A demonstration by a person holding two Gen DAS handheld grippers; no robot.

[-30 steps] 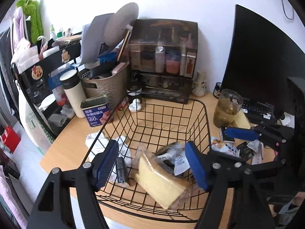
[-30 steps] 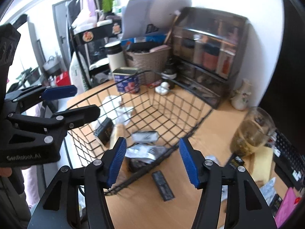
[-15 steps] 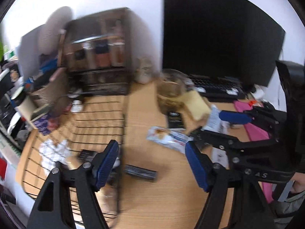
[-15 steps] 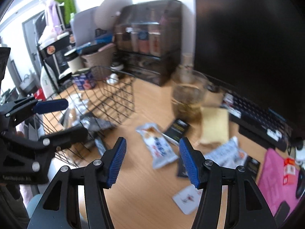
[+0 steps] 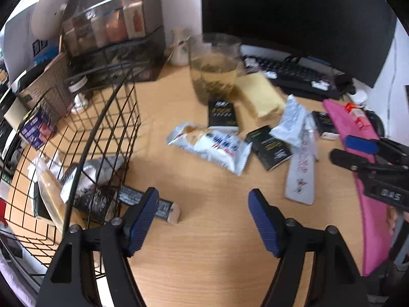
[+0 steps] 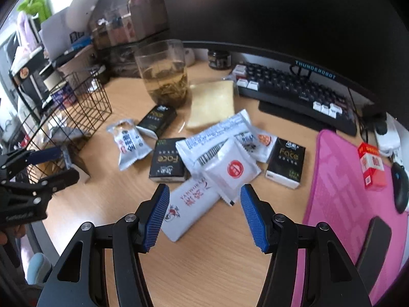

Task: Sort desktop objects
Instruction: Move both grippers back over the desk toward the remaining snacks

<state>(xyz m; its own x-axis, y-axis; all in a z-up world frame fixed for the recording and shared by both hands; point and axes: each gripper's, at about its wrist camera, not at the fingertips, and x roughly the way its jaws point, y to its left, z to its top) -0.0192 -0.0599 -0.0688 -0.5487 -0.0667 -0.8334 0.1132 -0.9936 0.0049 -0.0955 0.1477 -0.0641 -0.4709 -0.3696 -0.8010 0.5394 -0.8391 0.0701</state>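
My left gripper hangs open over bare desk, just right of the black wire basket. A dark bar lies by its left finger, against the basket. Beyond it lie a white snack packet and a black tissue pack. My right gripper is open and empty above a long white packet and a white sachet with a red circle. Black "Face" tissue packs and a bagged bread slice lie further back. The basket holds bread and several packets.
A glass of tea stands behind the pile. A keyboard and monitor fill the back. A pink mat with a red box and a mouse lies to the right. A drawer organiser stands behind the basket.
Both grippers have swung right and down, from over the basket to over the loose packets on the desk. Both stay open and empty.
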